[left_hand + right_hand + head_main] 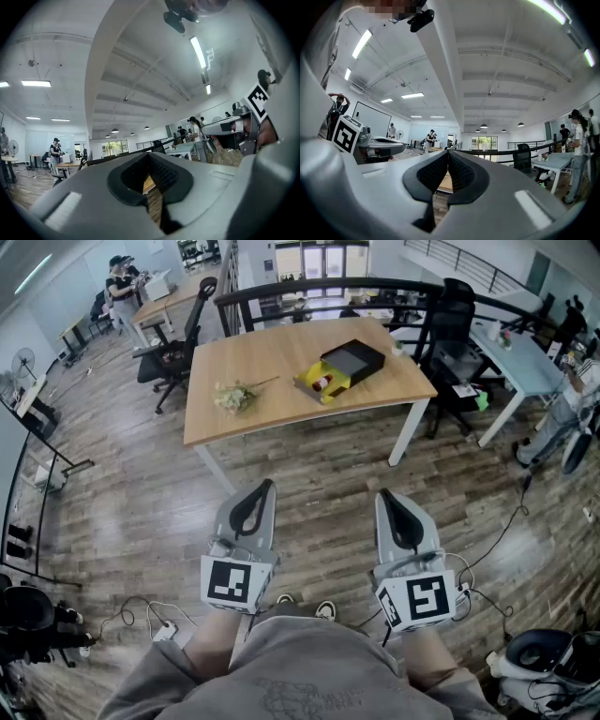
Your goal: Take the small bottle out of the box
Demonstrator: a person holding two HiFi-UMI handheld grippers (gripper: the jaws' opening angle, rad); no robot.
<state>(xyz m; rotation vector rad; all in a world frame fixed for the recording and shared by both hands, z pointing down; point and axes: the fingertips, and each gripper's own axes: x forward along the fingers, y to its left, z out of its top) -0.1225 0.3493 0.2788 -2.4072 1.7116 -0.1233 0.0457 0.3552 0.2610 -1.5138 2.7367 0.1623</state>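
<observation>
On the far wooden table point(281, 357) lies an open yellow box point(335, 372) with its black lid point(354, 359) resting against its far side. Inside the box lies a small bottle point(322, 382) with a red cap. Both grippers are held low over the floor, well short of the table. My left gripper point(266, 486) point(149, 157) is shut with nothing between its pads. My right gripper point(385, 495) point(447, 153) is also shut and holds nothing. Each gripper view looks across the room towards the table edge.
A small bunch of dried flowers point(234, 395) lies on the table's left part. Black office chairs point(173, 348) point(455, 329) flank the table, with a black railing point(319, 285) behind. Cables and a power strip point(161, 629) lie on the wooden floor. People stand at other desks point(120, 282).
</observation>
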